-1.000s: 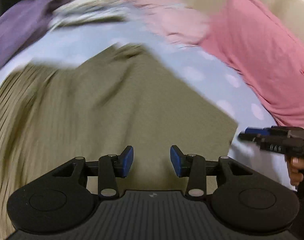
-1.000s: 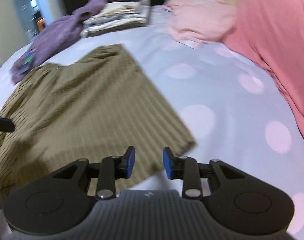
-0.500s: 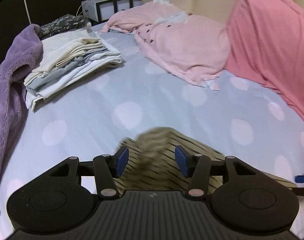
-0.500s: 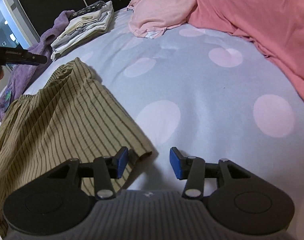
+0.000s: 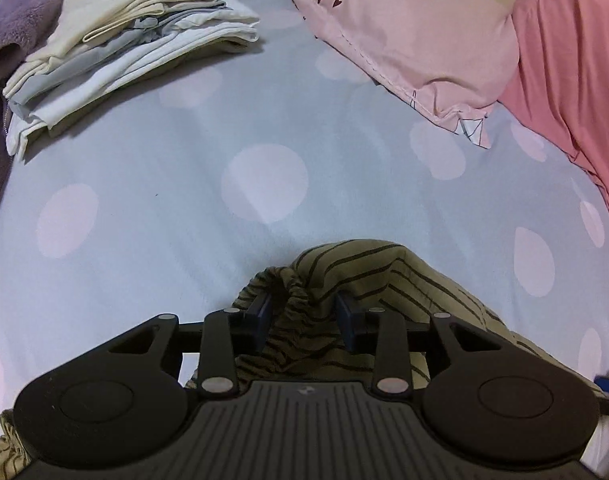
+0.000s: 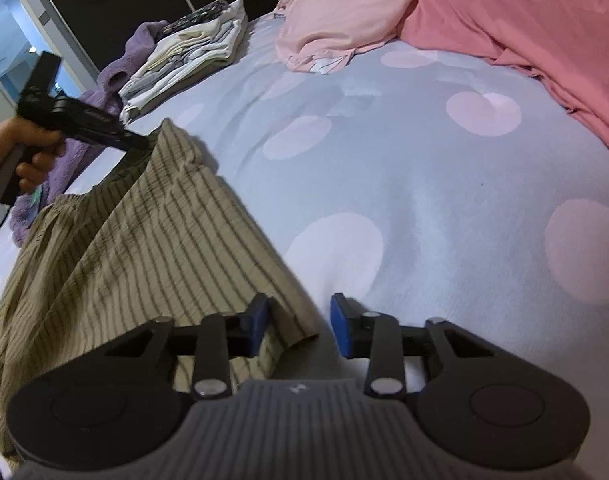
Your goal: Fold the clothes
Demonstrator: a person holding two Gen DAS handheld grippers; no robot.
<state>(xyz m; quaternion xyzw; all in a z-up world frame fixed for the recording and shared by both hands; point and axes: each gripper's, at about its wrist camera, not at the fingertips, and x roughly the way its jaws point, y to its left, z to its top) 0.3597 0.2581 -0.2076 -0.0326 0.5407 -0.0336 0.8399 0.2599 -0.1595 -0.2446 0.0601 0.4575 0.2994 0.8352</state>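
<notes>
A stack of folded clothes [image 5: 120, 40] already sits at the far side of the bed [image 5: 264, 176], while the striped shorts [image 6: 144, 240] lie unfolded, left gripper [image 5: 304, 316] and right gripper [image 6: 298, 320] closing on two corners.

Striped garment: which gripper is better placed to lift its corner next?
Left. The left gripper is closing around the striped garment's bunched corner; the right gripper, also closing, only straddles the edge.
</notes>
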